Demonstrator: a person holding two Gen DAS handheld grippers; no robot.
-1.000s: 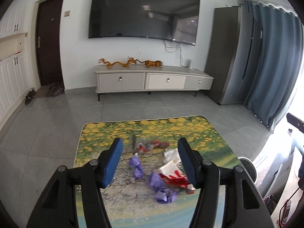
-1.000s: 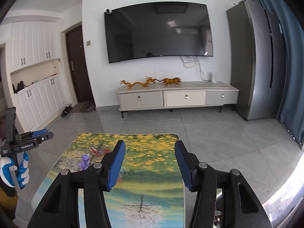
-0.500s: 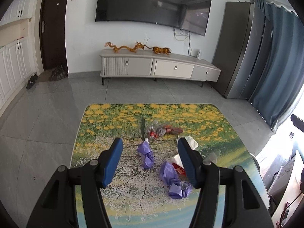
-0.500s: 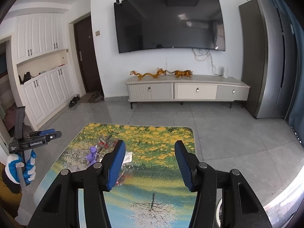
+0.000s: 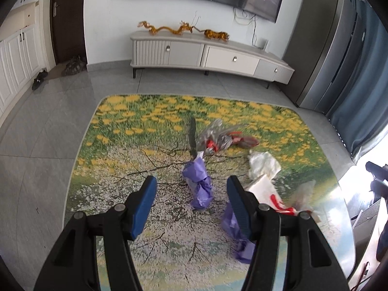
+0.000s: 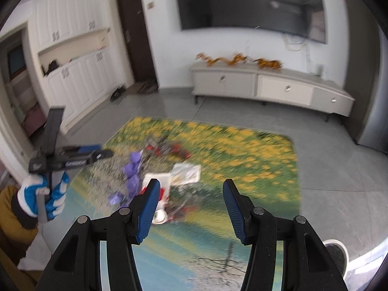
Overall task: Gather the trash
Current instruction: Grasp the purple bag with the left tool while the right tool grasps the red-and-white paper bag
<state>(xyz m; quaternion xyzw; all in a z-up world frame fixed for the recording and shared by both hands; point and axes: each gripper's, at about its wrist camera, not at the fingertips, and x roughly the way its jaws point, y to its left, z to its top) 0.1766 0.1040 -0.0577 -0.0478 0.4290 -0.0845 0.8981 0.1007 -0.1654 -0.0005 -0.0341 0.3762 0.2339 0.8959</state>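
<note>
Grey-tiled living room [image 5: 43, 131], with glossy tabletop printed in yellow flowers and bare branches [image 5: 135, 131] strewn with trash.

Left gripper with blue pads [image 5: 191, 194] held above table, jaws spread, nothing between pads; crumpled purple paper wad [image 5: 197, 181] lying on table beyond and between fingers, second purple paper scrap [image 5: 236, 240] partly hidden behind one finger. Farther back: clear plastic wrapper with red print [image 5: 218, 138], crumpled white tissue [image 5: 263, 163], white-and-red packet [image 5: 269, 194]. Right gripper with blue pads [image 6: 191, 201] likewise spread and empty, view blurred, trash cluster just beyond its left finger. Blue-and-white gloved hand [image 6: 44, 195] seen gripping left tool's handle.
</note>
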